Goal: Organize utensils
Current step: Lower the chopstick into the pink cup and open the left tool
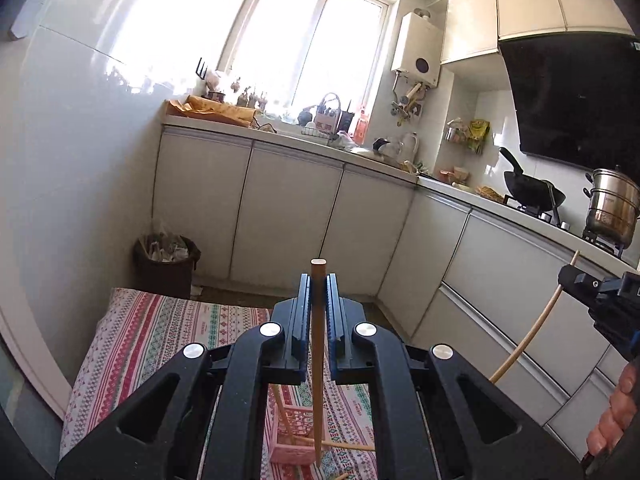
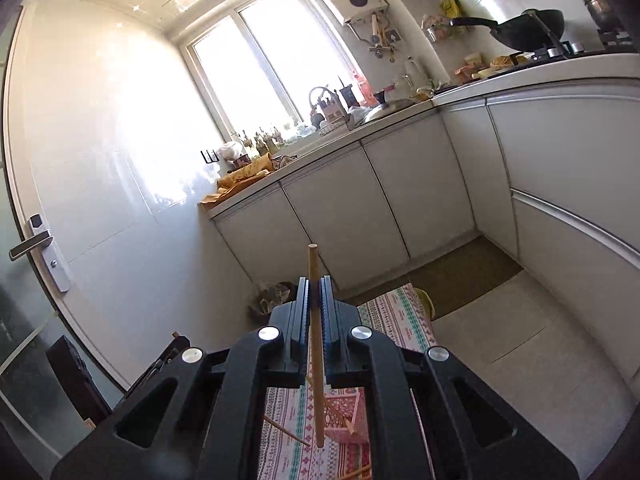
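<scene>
The left gripper point(image 1: 319, 280) is closed on a wooden chopstick point(image 1: 318, 360), its two ribbed black fingers point(image 1: 305, 300) pressing the stick from either side with almost no gap between them. The chopstick stands nearly upright in the left wrist view, its blunt flat end poking up above the fingertips and its thin end hanging down toward a pink slotted basket point(image 1: 294, 446) that sits on a striped patterned cloth point(image 1: 152, 336). The right gripper point(image 2: 314, 282) is likewise clamped on a second chopstick point(image 2: 316, 360), held much the same way: the square end rises above the fingertips, the shaft runs down between the jaws, and the tip ends above the cloth just beside the basket (seen from this side the basket looks tilted, though the fisheye may account for that). In the left wrist view the right gripper also shows at the right edge, with its pale chopstick slanting down and left from its fingers and the person's hand point(image 1: 614, 412) wrapped round the handle below. More chopsticks are about the basket: one leans inside it point(image 1: 282, 408) and others lie flat on the cloth beside it point(image 1: 348, 446). Both grippers are held well above the cloth, with white kitchen cabinets point(image 1: 288, 208) and a bright window point(image 1: 316, 40) beyond.
</scene>
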